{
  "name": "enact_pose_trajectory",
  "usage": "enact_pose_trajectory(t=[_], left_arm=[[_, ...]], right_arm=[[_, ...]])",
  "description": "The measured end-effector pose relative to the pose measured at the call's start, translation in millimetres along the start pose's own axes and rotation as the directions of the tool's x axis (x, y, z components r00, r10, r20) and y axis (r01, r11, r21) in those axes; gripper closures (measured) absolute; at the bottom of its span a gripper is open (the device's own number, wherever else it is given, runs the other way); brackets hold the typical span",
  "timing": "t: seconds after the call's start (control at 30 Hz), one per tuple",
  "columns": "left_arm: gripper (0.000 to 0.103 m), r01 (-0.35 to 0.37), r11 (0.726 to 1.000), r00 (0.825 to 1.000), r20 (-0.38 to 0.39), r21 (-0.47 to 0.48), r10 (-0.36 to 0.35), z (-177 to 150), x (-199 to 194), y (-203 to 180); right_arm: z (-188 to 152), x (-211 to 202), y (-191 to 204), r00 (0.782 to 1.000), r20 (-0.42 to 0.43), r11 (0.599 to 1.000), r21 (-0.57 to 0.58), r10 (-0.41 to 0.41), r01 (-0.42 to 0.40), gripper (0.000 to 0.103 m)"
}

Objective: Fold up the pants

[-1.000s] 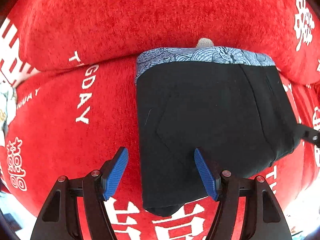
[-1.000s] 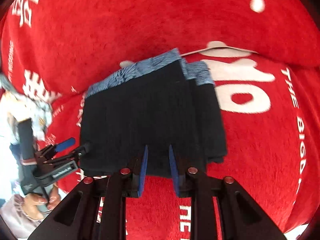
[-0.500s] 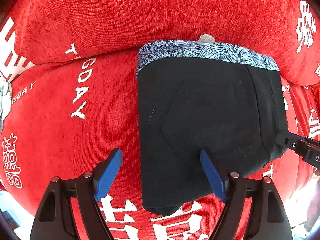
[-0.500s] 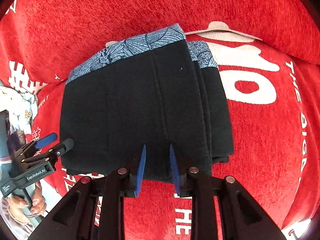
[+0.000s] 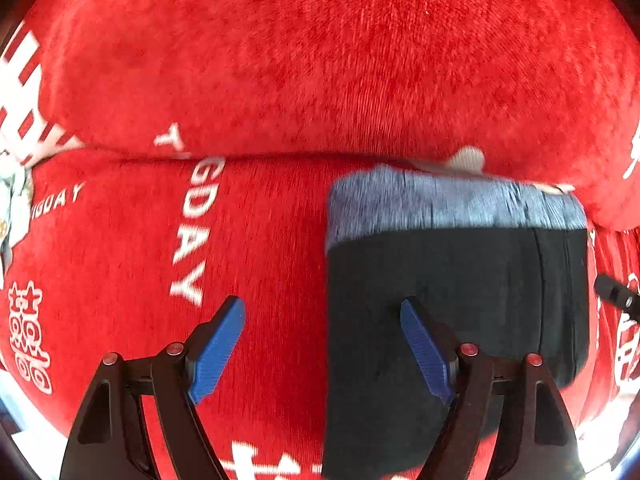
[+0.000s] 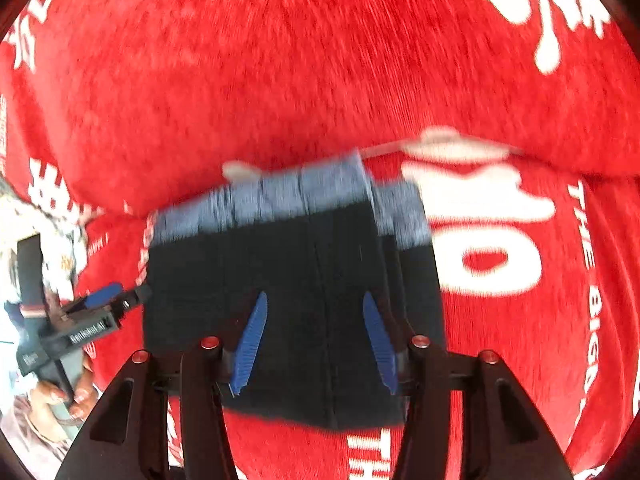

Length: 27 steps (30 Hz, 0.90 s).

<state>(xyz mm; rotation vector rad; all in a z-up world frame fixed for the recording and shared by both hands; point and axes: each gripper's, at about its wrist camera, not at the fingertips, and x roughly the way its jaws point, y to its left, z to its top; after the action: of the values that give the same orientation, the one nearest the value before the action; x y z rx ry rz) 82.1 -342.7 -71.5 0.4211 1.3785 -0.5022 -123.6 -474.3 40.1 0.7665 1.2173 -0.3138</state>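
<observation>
Now the black folded pants with a blue-grey patterned waistband [image 5: 456, 304] lie as a compact rectangle on the red plush cover printed with white lettering [image 5: 260, 220], filling the lower right of the left wrist view and the lower centre of the right wrist view [image 6: 288, 304]. Their waistband runs along the far edge, up against the fold where the red cover rises into a backrest [image 6: 320, 60]. Both views are smeared by motion blur.

The left gripper [image 5: 322, 346] has its blue-padded fingers spread wide and holds nothing; its left pad sits over bare red fabric at lower centre-left, its right pad over the black cloth, so the pants' left edge falls between them. The right gripper [image 6: 316, 344] also stands parted with nothing pinched, both blue pads over the near part of the pants at lower centre. Whether either touches the cloth cannot be told.

At the left edge of the right wrist view, the left gripper's black body appears, held by a hand with painted nails [image 6: 60, 404].
</observation>
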Motion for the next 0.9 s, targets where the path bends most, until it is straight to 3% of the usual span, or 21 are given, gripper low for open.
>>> enact_pose_trajectory(t=[0.1, 0.17, 0.27, 0.37, 0.43, 0.73, 0.9], left_arm=[[0.022, -0.037, 0.999, 0.999, -0.020, 0.014, 0.038, 9.7, 19.5, -5.4], [0.011, -0.056, 0.998, 0.998, -0.026, 0.009, 0.056, 11.5, 26.4, -5.8], [0.008, -0.041, 0.999, 0.999, -0.031, -0.008, 0.041, 13.0, 26.6, 1.9], [0.008, -0.020, 1.000, 0.999, -0.045, -0.016, 0.019, 13.9, 28.8, 11.8], [0.008, -0.017, 1.000, 0.999, -0.047, -0.012, 0.016, 13.3, 28.5, 16.7], [0.008, 0.107, 0.994, 0.990, -0.090, 0.025, -0.104, -7.0, 19.9, 26.3], [0.008, 0.215, 0.974, 0.965, -0.137, -0.065, -0.222, -15.8, 30.9, 41.7]], right_arm=[[19.8, 15.4, 4.5, 1.000, -0.010, 1.000, -0.018, -0.022, 0.022, 0.061], [29.6, 41.9, 6.7, 0.994, -0.069, 0.996, -0.046, -0.079, 0.076, 0.065], [24.9, 54.3, 1.8, 0.990, -0.083, 0.992, -0.064, -0.110, 0.105, 0.066], [16.0, 43.8, -2.2, 0.990, -0.085, 0.993, -0.050, -0.112, 0.108, 0.058], [6.9, 35.8, -9.7, 0.991, -0.098, 0.996, -0.033, -0.090, 0.087, 0.046], [-22.5, 5.6, -71.8, 0.993, -0.114, 0.994, 0.112, 0.021, -0.008, 0.028], [-28.0, 13.0, -93.7, 0.983, -0.153, 0.984, 0.162, 0.105, -0.080, 0.023]])
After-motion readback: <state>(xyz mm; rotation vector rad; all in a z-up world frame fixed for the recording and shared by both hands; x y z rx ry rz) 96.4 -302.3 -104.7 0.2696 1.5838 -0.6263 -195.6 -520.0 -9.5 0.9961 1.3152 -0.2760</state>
